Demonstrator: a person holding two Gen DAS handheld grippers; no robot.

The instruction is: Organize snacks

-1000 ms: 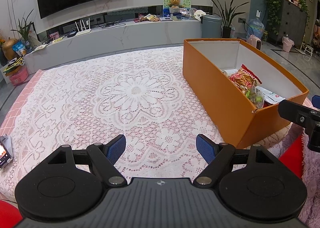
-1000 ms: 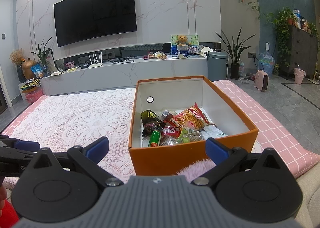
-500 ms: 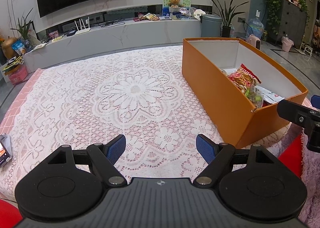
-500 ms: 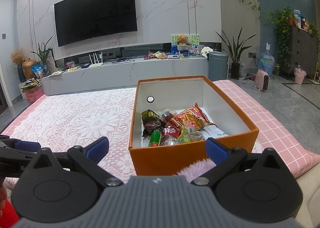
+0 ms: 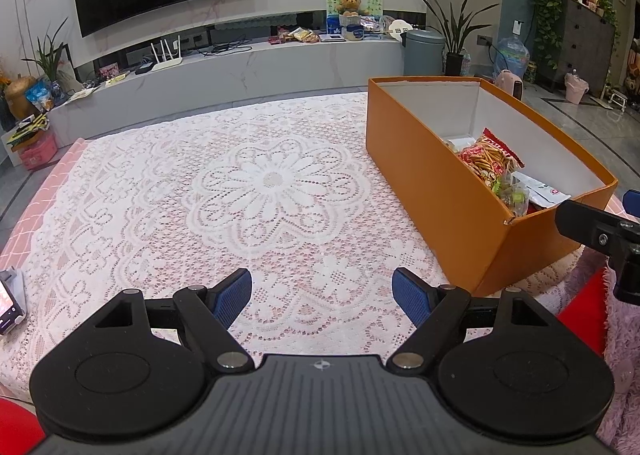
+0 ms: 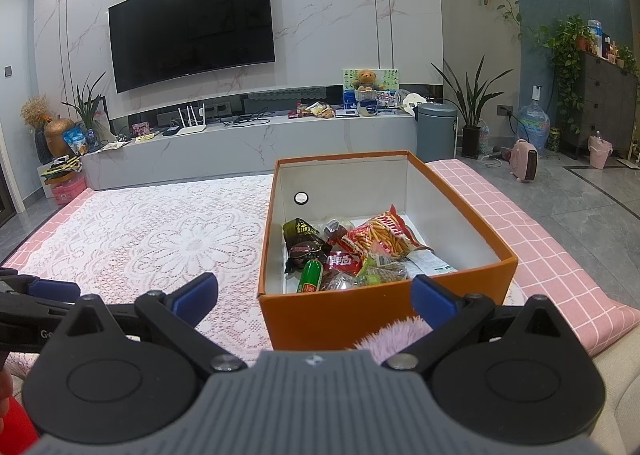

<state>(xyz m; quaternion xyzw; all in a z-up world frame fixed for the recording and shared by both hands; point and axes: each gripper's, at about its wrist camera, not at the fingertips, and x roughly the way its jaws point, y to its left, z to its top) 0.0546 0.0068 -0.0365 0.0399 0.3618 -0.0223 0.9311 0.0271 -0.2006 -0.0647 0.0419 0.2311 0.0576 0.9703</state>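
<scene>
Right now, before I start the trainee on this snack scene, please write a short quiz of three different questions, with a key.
1. True or false: the left gripper is holding a snack.
2. Which lies nearer the front wall of the orange box? A) the green tube snack B) the red bag of stick snacks
3. Fill in: the lace tablecloth beside the box has no ____ left on it.

Key
1. False; its jaws stand open and empty, as do those of the right gripper.
2. A
3. snacks; all that can be seen are inside the box.
</scene>
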